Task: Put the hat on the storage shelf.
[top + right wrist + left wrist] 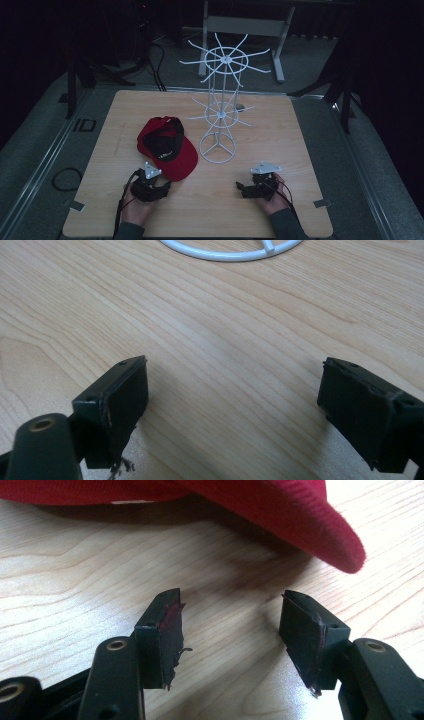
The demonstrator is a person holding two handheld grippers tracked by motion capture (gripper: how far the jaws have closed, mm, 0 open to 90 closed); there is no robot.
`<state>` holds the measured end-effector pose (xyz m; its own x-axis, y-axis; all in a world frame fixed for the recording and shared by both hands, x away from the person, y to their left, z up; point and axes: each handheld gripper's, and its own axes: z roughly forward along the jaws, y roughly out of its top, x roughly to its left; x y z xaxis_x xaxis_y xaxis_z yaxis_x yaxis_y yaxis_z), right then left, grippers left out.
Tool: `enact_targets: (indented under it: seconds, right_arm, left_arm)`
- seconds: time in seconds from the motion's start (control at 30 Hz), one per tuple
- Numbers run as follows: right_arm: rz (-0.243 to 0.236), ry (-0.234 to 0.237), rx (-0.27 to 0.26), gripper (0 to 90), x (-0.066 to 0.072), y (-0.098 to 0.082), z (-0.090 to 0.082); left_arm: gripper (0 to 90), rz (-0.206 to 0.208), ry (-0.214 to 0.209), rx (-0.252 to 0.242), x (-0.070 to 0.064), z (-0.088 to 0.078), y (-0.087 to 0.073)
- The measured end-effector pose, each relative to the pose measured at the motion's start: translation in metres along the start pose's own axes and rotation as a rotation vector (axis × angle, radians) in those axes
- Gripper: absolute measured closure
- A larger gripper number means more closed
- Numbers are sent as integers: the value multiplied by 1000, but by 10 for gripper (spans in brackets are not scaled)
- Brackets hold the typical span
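Red cap (167,147) with black lining lying upturned on the wooden table (280,200) left of a white wire rack (220,107), left gripper (231,625) spread wide just short of its ribbed brim, right gripper (235,405) gaping empty near the rack's base ring.

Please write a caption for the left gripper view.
Open hand-held gripper low over the pale wooden table, facing the red fabric cap's brim.

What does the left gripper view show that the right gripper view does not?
Left gripper view: the brim of the red cap lying just beyond the left gripper, whose fingers stand apart. Right gripper view: part of the white rack's base ring beyond the right gripper, also open. Both share the wooden table and nothing held.
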<state>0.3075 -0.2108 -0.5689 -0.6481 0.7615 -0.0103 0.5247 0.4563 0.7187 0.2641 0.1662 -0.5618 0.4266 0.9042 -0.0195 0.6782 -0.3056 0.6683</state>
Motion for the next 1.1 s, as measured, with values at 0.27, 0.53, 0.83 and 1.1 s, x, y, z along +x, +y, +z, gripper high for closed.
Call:
enact_targets:
  seconds: [0.27, 0.53, 0.83, 1.1]
  right_arm:
    - [0, 0, 0, 127, 0, 0, 0]
    - [0, 0, 0, 127, 0, 0, 0]
    - [1, -1, 0, 127, 0, 0, 0]
    - [1, -1, 0, 127, 0, 0, 0]
  left_arm:
    - [387, 11, 3, 1, -3, 1, 0]
    - [386, 13, 0, 2, -2, 1, 0]
    - [516, 6, 5, 23, 1, -2, 2]
    - [540, -22, -21, 40, 3, -5, 3]
